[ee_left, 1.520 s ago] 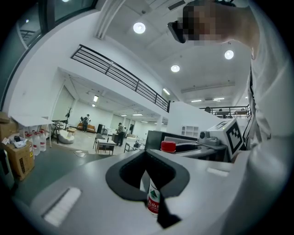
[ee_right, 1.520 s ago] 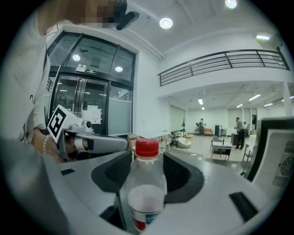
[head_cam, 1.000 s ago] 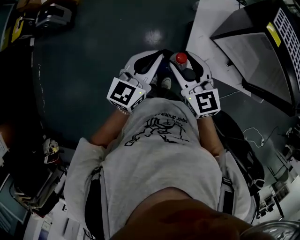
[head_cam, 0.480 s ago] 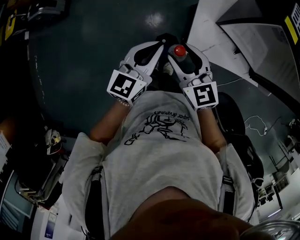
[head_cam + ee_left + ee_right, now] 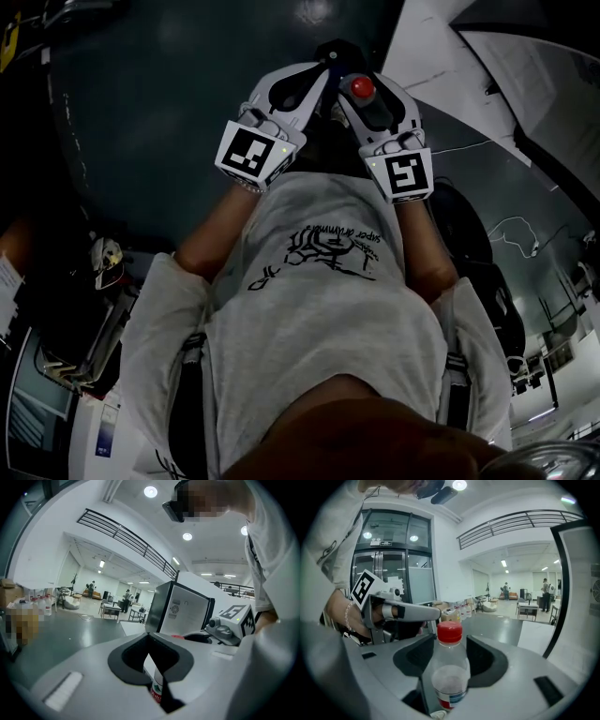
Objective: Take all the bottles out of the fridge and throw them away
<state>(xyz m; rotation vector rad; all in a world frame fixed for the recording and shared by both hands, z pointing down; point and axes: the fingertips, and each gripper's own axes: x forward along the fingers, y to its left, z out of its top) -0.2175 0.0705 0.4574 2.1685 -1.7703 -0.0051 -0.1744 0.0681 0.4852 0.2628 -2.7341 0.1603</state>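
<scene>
1. Between the right claw's (image 5: 451,644) grey jaws, clamped firmly: a clear plastic bottle with a red screw cap (image 5: 451,679).
2. Standing upright there, long axis crosswise to the jaws, cap above the pads, labelled body below them.
3. Alongside on the left, the left claw (image 5: 157,660), shut and seemingly empty; through its slit, only a sliver of red label, probably that same bottle beyond.
4. Ahead and to the right of the right claw, a white cabinet with a dark-framed open door (image 5: 180,609), likely the fridge.
5. No bin visible from either claw, so no telling which way to carry.
6. Judged next: hold the right grip, find the bin, lower the bottle base-first, release.
</scene>
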